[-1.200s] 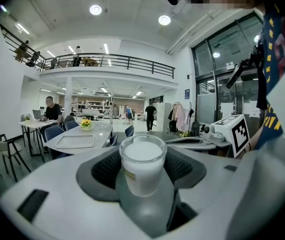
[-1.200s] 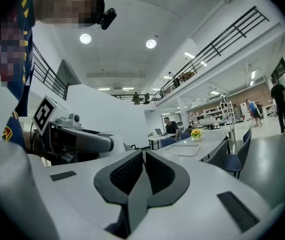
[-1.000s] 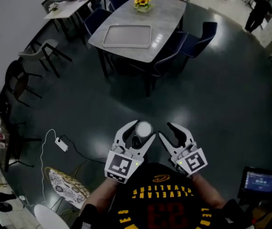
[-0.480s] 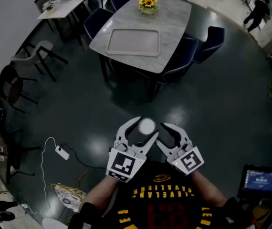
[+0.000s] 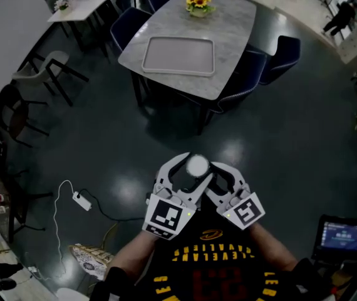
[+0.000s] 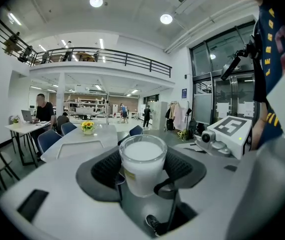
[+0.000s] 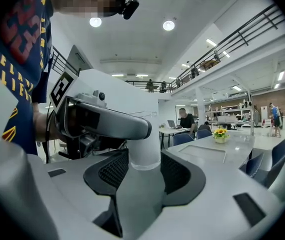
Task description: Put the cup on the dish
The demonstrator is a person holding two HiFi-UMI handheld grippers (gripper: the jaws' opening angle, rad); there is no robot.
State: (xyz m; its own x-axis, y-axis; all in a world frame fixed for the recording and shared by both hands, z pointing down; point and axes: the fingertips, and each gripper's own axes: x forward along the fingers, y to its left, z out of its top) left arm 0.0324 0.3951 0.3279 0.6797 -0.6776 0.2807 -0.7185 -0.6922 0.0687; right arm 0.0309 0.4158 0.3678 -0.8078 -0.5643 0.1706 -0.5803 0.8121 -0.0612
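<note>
A white cup (image 5: 197,166) with a clear rim hangs in the air over the dark floor, and my left gripper (image 5: 190,170) is shut on it. In the left gripper view the cup (image 6: 142,166) stands upright between the two dark pads. My right gripper (image 5: 226,174) is close on the cup's right, open; its jaws have just been opening. In the right gripper view the cup (image 7: 145,151) shows just ahead of my right gripper (image 7: 140,173), not gripped by it. A grey tray (image 5: 178,56) lies on the marble table (image 5: 232,36) ahead.
A pot of yellow flowers (image 5: 198,2) stands at the table's far end. Dark blue chairs (image 5: 279,58) ring the table. A white cable with an adapter (image 5: 81,200) lies on the floor at left, near a patterned round thing (image 5: 91,254). A small screen (image 5: 340,237) glows at right.
Both grippers have moved forward with the cup toward the table, which now sits lower and nearer in the head view. The right gripper has drawn closer to the cup.
</note>
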